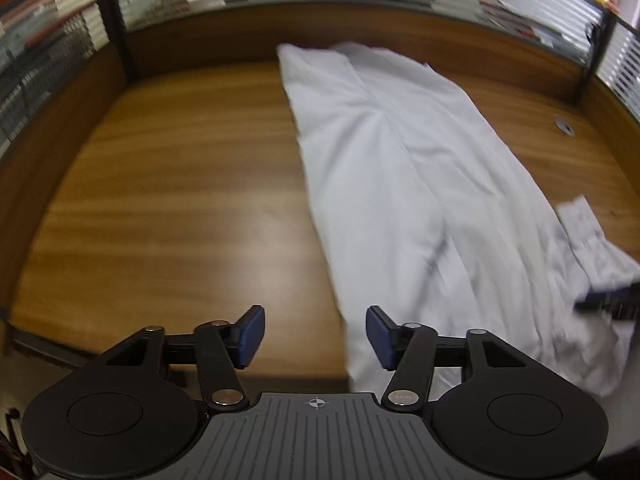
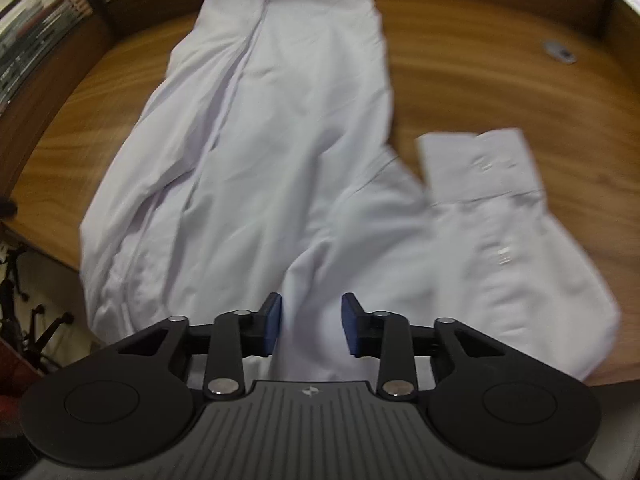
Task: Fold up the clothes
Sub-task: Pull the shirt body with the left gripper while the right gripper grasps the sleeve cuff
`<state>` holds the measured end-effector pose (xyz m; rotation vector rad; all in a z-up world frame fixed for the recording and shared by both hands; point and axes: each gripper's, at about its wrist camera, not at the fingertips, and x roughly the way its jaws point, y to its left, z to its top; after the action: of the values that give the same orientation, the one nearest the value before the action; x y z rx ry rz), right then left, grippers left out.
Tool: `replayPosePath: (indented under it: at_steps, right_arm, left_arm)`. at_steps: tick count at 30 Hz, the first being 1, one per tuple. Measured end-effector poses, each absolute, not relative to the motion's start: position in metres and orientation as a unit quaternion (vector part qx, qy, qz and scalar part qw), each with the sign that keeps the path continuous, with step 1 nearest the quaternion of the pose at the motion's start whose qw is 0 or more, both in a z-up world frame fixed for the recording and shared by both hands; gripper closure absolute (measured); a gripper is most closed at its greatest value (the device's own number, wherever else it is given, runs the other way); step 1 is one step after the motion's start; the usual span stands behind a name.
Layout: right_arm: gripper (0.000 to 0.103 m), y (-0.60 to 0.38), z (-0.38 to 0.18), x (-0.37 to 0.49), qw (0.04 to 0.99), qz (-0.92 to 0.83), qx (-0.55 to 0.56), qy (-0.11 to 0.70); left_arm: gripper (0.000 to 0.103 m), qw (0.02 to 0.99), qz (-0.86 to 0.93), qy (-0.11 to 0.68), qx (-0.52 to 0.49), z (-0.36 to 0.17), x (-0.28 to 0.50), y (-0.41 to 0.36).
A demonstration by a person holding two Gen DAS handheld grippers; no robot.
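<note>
A white shirt (image 2: pixel 248 140) is lying long on the desk (image 1: pixel 180 160), cuff (image 2: pixel 480 164) out; both grippers (image 1: pixel 316 336) (image 2: pixel 311 326) are hovering, jaws wide, apparently mid-fold.

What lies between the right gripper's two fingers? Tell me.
In the right wrist view, a fold of the white shirt lies in the gap of the open right gripper. The blue fingers stand apart, not clamped on the cloth.

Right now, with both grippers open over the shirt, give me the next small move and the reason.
Probably close the right gripper on the fold of white dress shirt between its fingers: both grippers are open, that cloth sits in its gap, while the left gripper hovers beside the shirt's edge, mostly over the wooden table.
</note>
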<state>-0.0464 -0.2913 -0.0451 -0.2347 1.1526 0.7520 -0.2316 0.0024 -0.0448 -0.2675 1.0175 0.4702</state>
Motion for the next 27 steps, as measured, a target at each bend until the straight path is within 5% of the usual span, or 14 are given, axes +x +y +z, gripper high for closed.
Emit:
replayPosePath:
  at_steps: [2, 11, 13, 14, 17, 27]
  right_arm:
    - [0.045, -0.307, -0.042, -0.04, 0.775, 0.333, -0.133, 0.52]
    - [0.032, -0.326, -0.086, -0.031, 0.777, 0.29, -0.224, 0.511]
    - [0.044, -0.33, -0.097, -0.029, 0.774, 0.283, -0.241, 0.512]
    - [0.065, -0.332, -0.102, -0.028, 0.773, 0.279, -0.246, 0.514]
    - [0.098, -0.341, -0.104, -0.021, 0.774, 0.27, -0.241, 0.519]
    - [0.103, -0.376, -0.089, 0.05, 0.813, 0.163, -0.341, 0.443]
  left_arm:
    - [0.041, 0.838, 0.21, 0.486, -0.133, -0.058, -0.226, -0.012]
    - [0.031, 0.836, 0.187, 0.504, -0.111, -0.104, -0.187, -0.045]
    - [0.033, 0.829, 0.193, 0.514, -0.107, -0.111, -0.185, -0.044]
    - [0.034, 0.824, 0.198, 0.52, -0.104, -0.113, -0.184, -0.042]
    - [0.044, 0.809, 0.224, 0.536, -0.093, -0.122, -0.183, -0.031]
    - [0.043, 0.804, 0.237, 0.537, -0.1, -0.131, -0.192, -0.017]
